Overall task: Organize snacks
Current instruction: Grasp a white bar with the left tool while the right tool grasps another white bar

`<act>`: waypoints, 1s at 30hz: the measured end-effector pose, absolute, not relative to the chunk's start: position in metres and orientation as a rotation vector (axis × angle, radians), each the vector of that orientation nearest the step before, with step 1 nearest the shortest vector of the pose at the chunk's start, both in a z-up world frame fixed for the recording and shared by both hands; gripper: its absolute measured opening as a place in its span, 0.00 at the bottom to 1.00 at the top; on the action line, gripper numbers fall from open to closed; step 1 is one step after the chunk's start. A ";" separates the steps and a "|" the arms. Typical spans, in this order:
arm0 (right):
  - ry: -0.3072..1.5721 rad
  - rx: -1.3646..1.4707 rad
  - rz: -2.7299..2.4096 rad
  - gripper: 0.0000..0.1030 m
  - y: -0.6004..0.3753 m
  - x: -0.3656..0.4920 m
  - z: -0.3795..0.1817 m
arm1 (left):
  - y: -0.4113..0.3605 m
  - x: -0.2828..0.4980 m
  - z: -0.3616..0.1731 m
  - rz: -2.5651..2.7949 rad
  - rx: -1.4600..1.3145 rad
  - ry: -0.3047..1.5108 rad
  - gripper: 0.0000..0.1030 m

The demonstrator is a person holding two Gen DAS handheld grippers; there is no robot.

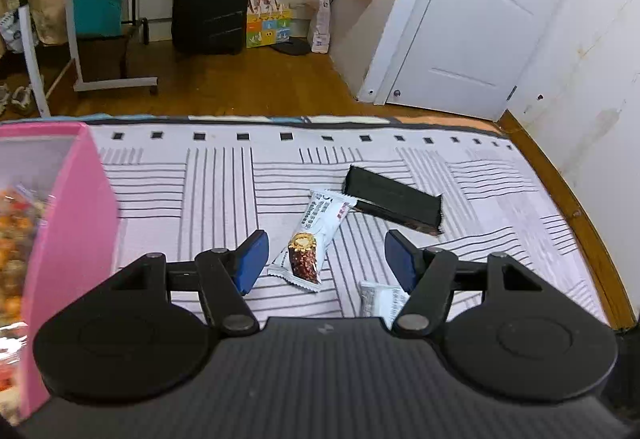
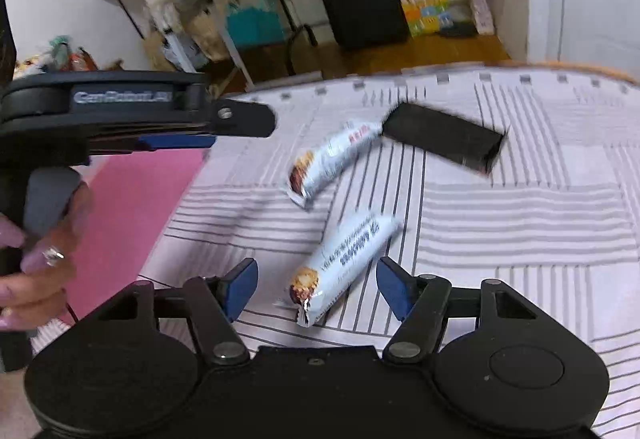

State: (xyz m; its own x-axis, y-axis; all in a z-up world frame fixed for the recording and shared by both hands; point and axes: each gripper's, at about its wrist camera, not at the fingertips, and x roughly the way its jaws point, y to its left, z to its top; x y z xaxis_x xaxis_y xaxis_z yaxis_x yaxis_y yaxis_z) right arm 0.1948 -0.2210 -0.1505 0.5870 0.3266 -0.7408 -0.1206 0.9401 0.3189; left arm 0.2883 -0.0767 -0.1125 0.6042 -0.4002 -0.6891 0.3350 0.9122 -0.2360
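Both grippers are hovering wide open over the striped bedspread, gripping nothing. The left gripper is bracketing a white snack bar; the right gripper is straddling another white bar, a black bar lying beyond.

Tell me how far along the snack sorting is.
Done: the pink box already holds snacks. In hand: nothing; the left gripper and right gripper are both open. Left: two white snack bars and a black packet lie on the striped bedspread.
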 end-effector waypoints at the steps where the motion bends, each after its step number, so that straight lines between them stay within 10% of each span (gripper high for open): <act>1: 0.920 0.249 0.257 0.68 -0.218 0.198 -0.157 | -0.077 0.292 -0.121 -0.426 -0.079 0.818 0.61; 6: 0.921 0.176 0.211 0.66 -0.206 0.205 -0.174 | -0.087 0.309 -0.154 -0.415 0.009 0.782 0.60; 11: 0.892 0.043 0.229 0.38 -0.201 0.200 -0.173 | -0.102 0.316 -0.168 -0.454 0.091 0.774 0.60; 30: 0.974 0.222 0.259 0.30 -0.239 0.202 -0.169 | -0.107 0.320 -0.179 -0.500 0.011 0.877 0.32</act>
